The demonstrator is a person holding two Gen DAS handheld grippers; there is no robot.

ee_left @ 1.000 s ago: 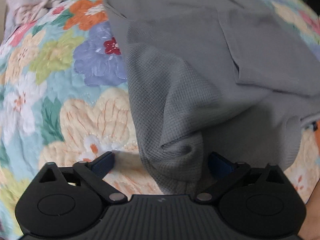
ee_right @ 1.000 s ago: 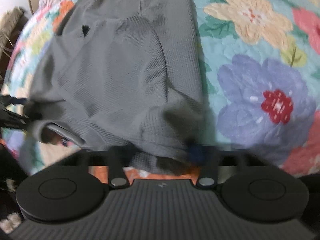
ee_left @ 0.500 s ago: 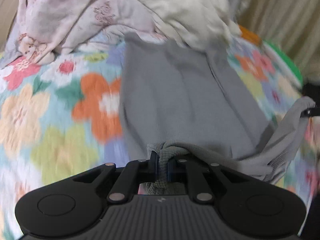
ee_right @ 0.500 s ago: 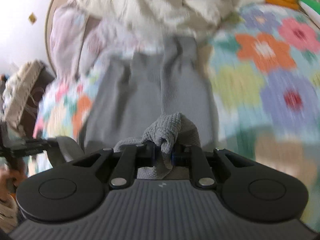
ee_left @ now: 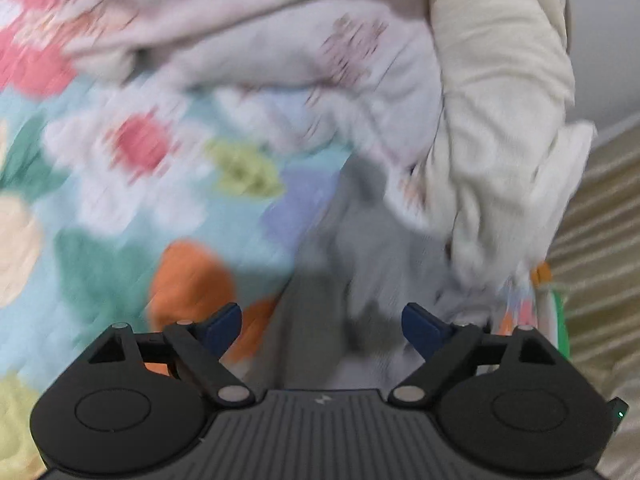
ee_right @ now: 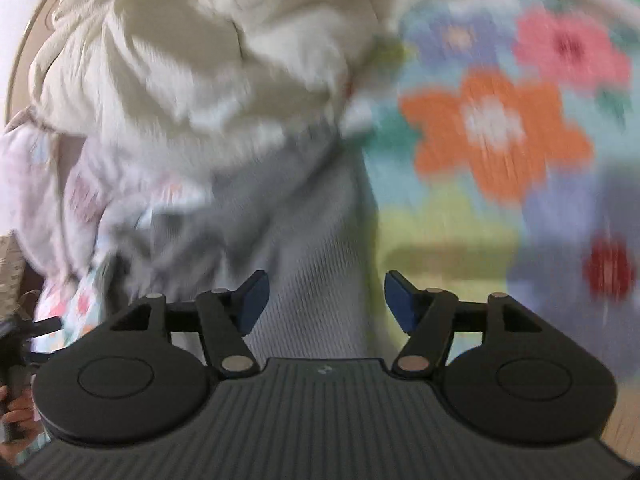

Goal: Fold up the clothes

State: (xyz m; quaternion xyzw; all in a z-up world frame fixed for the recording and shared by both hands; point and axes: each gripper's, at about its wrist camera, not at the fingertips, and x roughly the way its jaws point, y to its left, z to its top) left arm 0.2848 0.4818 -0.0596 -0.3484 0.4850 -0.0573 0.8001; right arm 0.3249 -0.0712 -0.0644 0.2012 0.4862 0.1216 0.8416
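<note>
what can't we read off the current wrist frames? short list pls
- Gray garment: near hem runs under the right gripper body; far end buried under the cream pile. Fold state unclear.
- Left wrist view: the garment is smeared by motion blur; its near edge is cut by the left gripper.
- Bedspread: pattern blurred in both views.
- Hand: clipped by the frame's left edge.

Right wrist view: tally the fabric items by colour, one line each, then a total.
Grey waffle-knit garment: 1
Cream crumpled cloth: 1
Pale pink printed cloth: 1
Multicolour floral quilt underneath: 1
Total: 4
</note>
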